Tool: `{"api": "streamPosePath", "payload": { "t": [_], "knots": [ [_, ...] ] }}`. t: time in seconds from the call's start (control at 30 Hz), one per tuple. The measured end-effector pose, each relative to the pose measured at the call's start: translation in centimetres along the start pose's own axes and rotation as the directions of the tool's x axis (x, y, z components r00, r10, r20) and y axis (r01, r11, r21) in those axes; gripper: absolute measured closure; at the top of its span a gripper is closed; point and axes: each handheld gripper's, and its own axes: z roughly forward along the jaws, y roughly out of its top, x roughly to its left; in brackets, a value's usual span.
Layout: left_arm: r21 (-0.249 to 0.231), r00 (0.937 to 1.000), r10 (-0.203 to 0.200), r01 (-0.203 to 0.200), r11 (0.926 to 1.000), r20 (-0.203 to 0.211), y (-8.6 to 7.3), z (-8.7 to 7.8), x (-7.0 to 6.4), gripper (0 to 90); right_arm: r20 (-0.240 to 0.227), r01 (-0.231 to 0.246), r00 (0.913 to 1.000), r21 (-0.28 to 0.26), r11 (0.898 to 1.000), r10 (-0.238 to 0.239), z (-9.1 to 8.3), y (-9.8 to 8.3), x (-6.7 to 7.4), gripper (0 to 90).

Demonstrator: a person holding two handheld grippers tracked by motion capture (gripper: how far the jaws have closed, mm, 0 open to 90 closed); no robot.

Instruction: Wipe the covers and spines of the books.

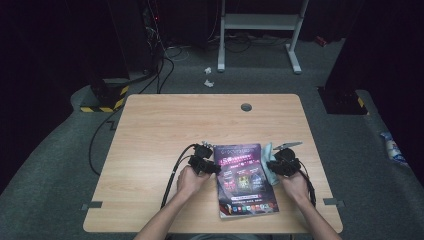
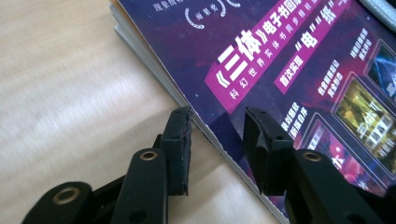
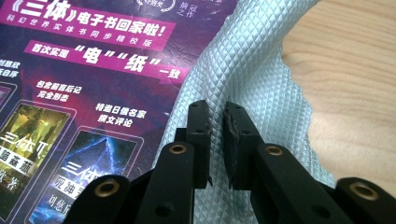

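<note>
Two forearms come in over the near edge of the worktop point(image 1: 150, 125), each hand holding a gripper. Magazine point(image 1: 245, 180) lies flat close to the near edge, right of centre, purple cover up with pink banner and white Chinese print, long side running near to far.

Left gripper point(image 1: 212, 165) sits at the magazine's left edge, about mid-length. In the left gripper view its jaws are partly open and straddle that edge: one pad over bare wood just beside the page stack, the other over the cover. Pads not pressing on the pages; can't tell if the tips touch the cover.

Right gripper point(image 1: 272, 166) is at the magazine's right edge, over a pale blue-grey cloth point(image 3: 252, 70) with a quilted diamond weave. Cloth lies along that right edge, partly overlapping the cover, the rest on the wood. In the right gripper view the jaws are nearly closed, a narrow slit between the pads, with a ridge of cloth pinched in that slit.

Farther back: a round grommet hole point(image 1: 246, 107) near the far edge, right of centre. Beyond the worktop, grey carpet, cables, a white metal frame.
</note>
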Motion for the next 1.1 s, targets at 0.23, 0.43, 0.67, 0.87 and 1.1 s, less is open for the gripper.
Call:
{"api": "streamPosePath", "payload": {
  "t": [0.23,0.43,0.67,0.87,1.1],
  "knots": [
    [-0.035,0.9982,-0.05,0.049,0.9982,-0.034,1.4,-0.1,1.0,52.4,0.003,0.039,0.9992,0.013,0.999,-0.039,0.5,1.5,1.2,81.7],
    [-0.039,0.9939,-0.079,0.076,0.9963,-0.077,2.6,0.3,2.1,49.2,-0.014,0.074,0.9972,0.031,0.997,-0.073,1.9,3.3,3.4,81.8],
    [-0.021,0.995,-0.062,0.06,0.998,-0.079,2.5,0.8,2.5,48.3,-0.088,0.169,0.9823,0.026,0.985,-0.166,3.6,4.9,8.6,81.8],
    [-0.036,0.9946,-0.065,0.062,0.9974,-0.08,2.3,0.8,2.5,48.6,-0.136,0.239,0.9626,0.017,0.971,-0.234,4.5,6.0,12.4,81.7],
    [-0.034,0.9953,-0.066,0.064,0.9974,-0.071,2.2,0.7,2.7,48.6,-0.108,0.216,0.9713,0.02,0.976,-0.212,4.0,5.3,10.0,81.5]
  ]
}}
